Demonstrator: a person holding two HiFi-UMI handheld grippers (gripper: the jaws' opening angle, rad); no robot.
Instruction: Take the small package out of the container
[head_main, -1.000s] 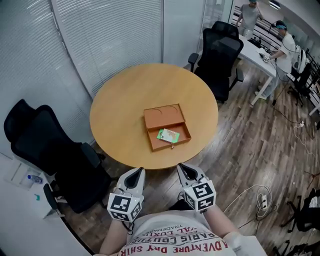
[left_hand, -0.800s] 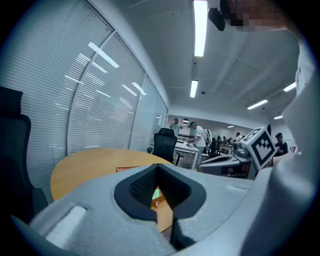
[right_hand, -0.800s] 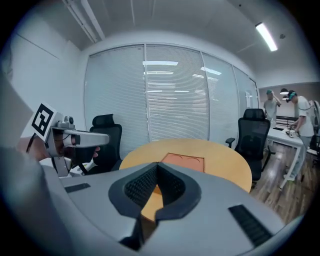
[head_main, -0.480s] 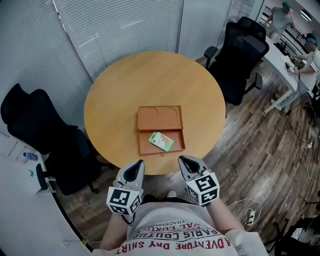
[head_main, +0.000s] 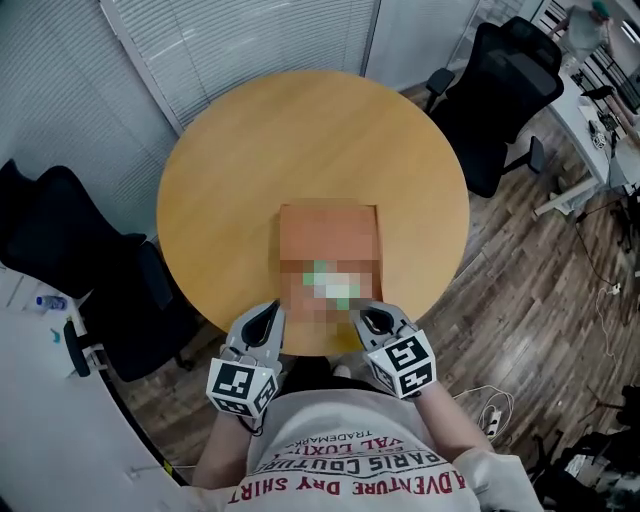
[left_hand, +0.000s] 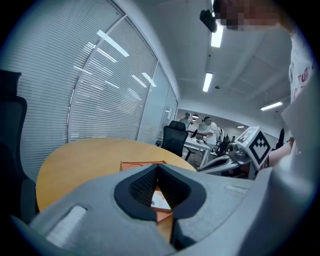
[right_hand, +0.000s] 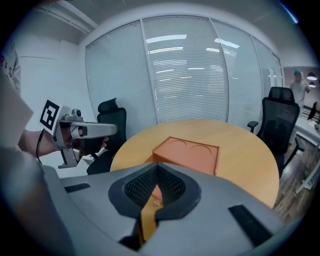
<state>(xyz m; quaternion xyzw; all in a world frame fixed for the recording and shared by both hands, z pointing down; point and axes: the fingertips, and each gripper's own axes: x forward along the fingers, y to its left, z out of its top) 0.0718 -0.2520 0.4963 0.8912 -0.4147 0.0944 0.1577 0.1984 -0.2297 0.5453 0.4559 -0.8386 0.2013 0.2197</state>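
Note:
An orange wooden container (head_main: 328, 232) lies on the round wooden table (head_main: 230, 170), its drawer pulled out toward me; a mosaic patch blurs it in the head view. The small green-and-white package (head_main: 330, 282) lies in the drawer. My left gripper (head_main: 266, 312) and right gripper (head_main: 372, 318) hover at the table's near edge, both shut and empty, on either side of the drawer's front. In the left gripper view the container (left_hand: 142, 164) and package (left_hand: 161, 200) show past the closed jaws. The right gripper view shows the container's lid (right_hand: 187, 152) close ahead.
Black office chairs stand left (head_main: 70, 250) and far right (head_main: 505, 80) of the table. Slatted blinds (head_main: 250, 40) run along the wall behind it. Cables and a power strip (head_main: 490, 400) lie on the wooden floor to my right. A white desk (head_main: 590, 110) stands at the far right.
The table and container have drawn closer in the head view. Both grippers have come forward from short of the table to its near edge, still shut.

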